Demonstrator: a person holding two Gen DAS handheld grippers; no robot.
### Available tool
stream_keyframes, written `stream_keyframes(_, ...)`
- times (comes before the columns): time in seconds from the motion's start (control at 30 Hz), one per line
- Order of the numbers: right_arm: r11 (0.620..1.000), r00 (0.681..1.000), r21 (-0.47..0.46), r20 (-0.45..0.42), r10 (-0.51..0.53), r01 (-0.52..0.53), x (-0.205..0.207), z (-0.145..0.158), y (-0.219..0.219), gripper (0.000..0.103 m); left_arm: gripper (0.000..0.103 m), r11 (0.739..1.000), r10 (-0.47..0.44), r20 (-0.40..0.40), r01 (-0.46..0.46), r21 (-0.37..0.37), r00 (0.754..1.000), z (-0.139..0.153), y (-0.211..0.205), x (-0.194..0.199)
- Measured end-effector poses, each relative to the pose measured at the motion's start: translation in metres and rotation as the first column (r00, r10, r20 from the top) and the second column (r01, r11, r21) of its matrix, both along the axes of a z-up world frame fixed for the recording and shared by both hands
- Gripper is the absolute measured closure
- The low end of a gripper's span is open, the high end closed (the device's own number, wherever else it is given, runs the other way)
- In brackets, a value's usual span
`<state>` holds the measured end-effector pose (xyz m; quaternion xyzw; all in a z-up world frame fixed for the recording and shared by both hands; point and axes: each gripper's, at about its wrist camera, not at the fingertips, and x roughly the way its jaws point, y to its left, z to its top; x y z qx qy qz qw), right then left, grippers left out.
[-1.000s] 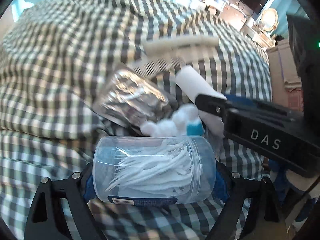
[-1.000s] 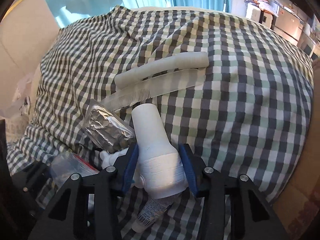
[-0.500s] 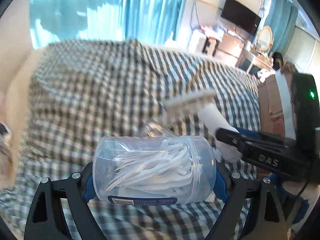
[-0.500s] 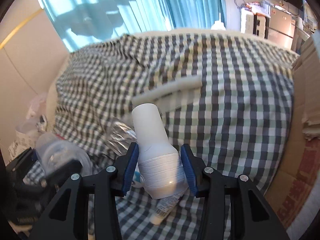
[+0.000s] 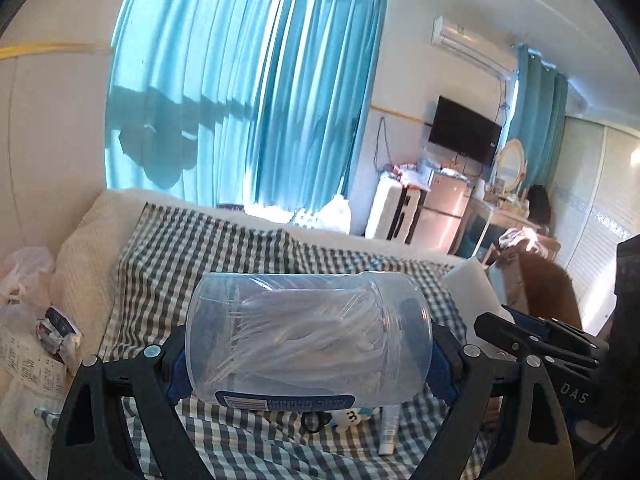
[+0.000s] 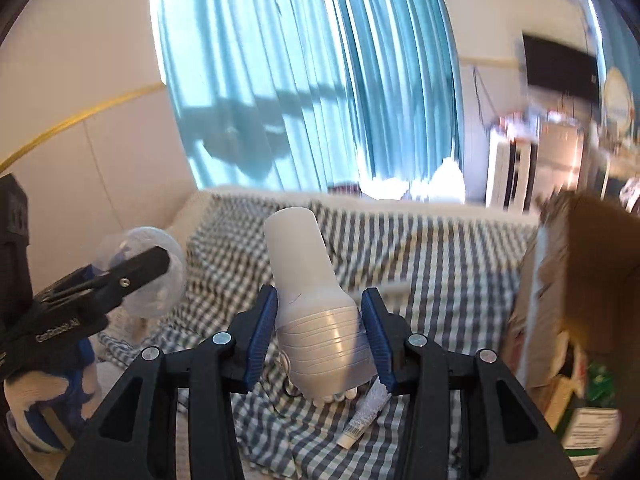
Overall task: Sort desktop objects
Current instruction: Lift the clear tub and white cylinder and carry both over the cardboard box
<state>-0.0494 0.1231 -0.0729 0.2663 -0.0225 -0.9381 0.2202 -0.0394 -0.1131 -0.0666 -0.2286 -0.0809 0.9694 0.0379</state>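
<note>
A: Left gripper (image 5: pixel 308 354) — state?
B: Jaws spread wide, blue pads pressed on both ends of a clear jar (image 5: pixel 308 336) lying sideways between them. Jar holds white picks; label strip faces down. Held up off the checked cloth (image 5: pixel 208 248).

A: Right gripper (image 6: pixel 320 338)?
B: About half open, clamped on the ribbed base of a white bottle (image 6: pixel 312 292), whose neck points away toward the curtain (image 6: pixel 312 76). Also clear of the cloth.

A: Below them?
B: A small white tube (image 6: pixel 364 416) lies on the cloth under the bottle, beside a small white toy (image 5: pixel 354 416).

A: Surroundings?
B: Cardboard box (image 6: pixel 576 280) at the right edge; wall-mounted TV (image 5: pixel 464 132) beyond.
</note>
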Motion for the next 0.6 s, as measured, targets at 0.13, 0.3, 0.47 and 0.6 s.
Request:
stream_keyframes(0.13, 1.0, 0.995, -0.015, -0.095, -0.016, 0.015, 0.024, 0.026, -0.002, 0.059, 0.012, 1.0, -0.001, -0.079, 0.001, 0.002, 0.997, 0.026, 0.006, 0.025)
stream_keyframes(0.3, 0.998, 0.975, -0.001, -0.213, -0.059, 0.06, 0.049, 0.051, 0.005, 0.059, 0.012, 1.0, -0.001, -0.188, 0.001, -0.002, 0.982, 0.059, 0.012, 0.055)
stream_keyframes(0.47, 0.995, 0.949, -0.008, -0.302, -0.093, 0.095, 0.076, 0.072, 0.024, 0.059, 0.012, 0.999, -0.021, -0.246, 0.013, -0.031, 0.969, 0.077, 0.026, 0.075)
stream_keyframes(0.6, 0.992, 0.918, 0.001, -0.377, -0.119, 0.128, 0.102, 0.085, 0.043, 0.059, 0.012, 0.999, -0.052, -0.29, 0.046, -0.029, 0.956, 0.086, 0.044, 0.084)
